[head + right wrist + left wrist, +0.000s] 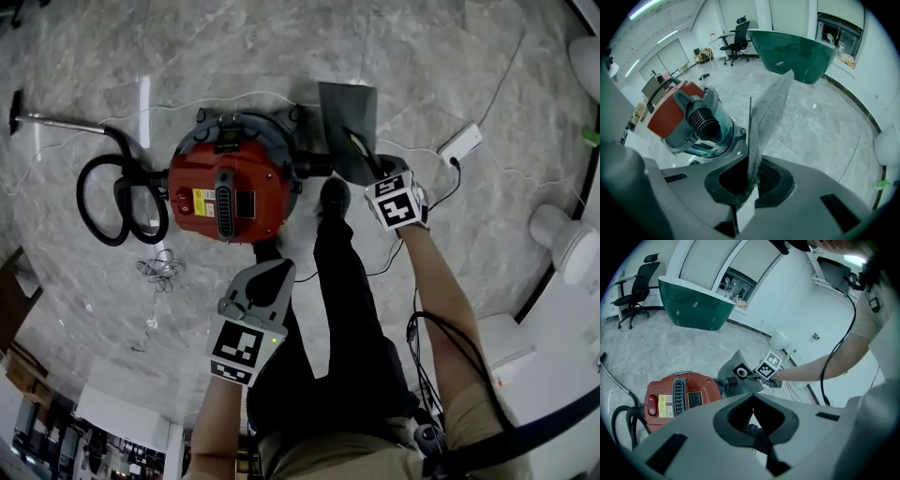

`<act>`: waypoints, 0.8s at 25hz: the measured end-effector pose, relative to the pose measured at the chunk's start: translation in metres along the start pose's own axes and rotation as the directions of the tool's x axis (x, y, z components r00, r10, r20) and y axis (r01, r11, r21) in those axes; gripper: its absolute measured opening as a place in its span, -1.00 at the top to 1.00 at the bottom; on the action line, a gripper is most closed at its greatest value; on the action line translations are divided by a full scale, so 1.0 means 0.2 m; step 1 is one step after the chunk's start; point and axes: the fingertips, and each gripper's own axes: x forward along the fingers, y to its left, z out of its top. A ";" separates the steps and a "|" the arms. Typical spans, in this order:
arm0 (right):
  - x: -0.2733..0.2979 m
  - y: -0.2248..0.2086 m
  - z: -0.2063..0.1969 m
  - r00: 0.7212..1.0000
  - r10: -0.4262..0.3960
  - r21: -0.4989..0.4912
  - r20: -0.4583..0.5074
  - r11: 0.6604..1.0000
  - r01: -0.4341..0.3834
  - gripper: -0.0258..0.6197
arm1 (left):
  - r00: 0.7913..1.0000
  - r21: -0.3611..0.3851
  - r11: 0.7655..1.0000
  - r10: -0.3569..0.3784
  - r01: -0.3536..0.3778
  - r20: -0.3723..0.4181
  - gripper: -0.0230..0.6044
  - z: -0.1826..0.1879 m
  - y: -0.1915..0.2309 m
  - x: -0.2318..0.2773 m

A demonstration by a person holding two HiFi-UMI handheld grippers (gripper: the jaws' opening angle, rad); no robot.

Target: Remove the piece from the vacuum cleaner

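A red and black vacuum cleaner [230, 192] stands on the marble floor, its ribbed side port [314, 167] facing right. My right gripper [375, 173] is shut on the lower edge of a flat grey dust bag [347, 117], held upright just beside that port and off it. The right gripper view shows the bag [768, 108] pinched between the jaws, right of the port [701, 119]. My left gripper [272, 267] hovers at the cleaner's near side, shut, with nothing in it. The left gripper view shows the cleaner [679, 397] and the bag [733, 369] ahead.
The black hose [117, 202] coils left of the cleaner, its metal wand [56, 122] lying further left. A white power strip [459, 143] with cables lies to the right. The person's leg and shoe [333, 197] stand beside the port. A green counter [696, 305] stands beyond.
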 end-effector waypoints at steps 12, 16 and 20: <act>-0.30 -0.08 0.13 0.997 0.018 0.222 0.071 0.974 -0.033 0.84 | 0.998 0.078 0.996 0.035 -0.039 0.045 0.92 0.19 -0.01 -0.23; -0.40 -0.06 0.17 0.996 0.011 0.234 0.085 0.972 -0.031 0.84 | 0.997 0.099 0.994 0.048 -0.053 0.058 0.92 0.22 -0.02 -0.33; -0.51 -0.08 0.17 0.996 -0.013 0.263 0.091 0.965 -0.012 0.84 | 0.996 0.119 0.991 0.046 -0.054 0.073 0.92 0.25 -0.04 -0.40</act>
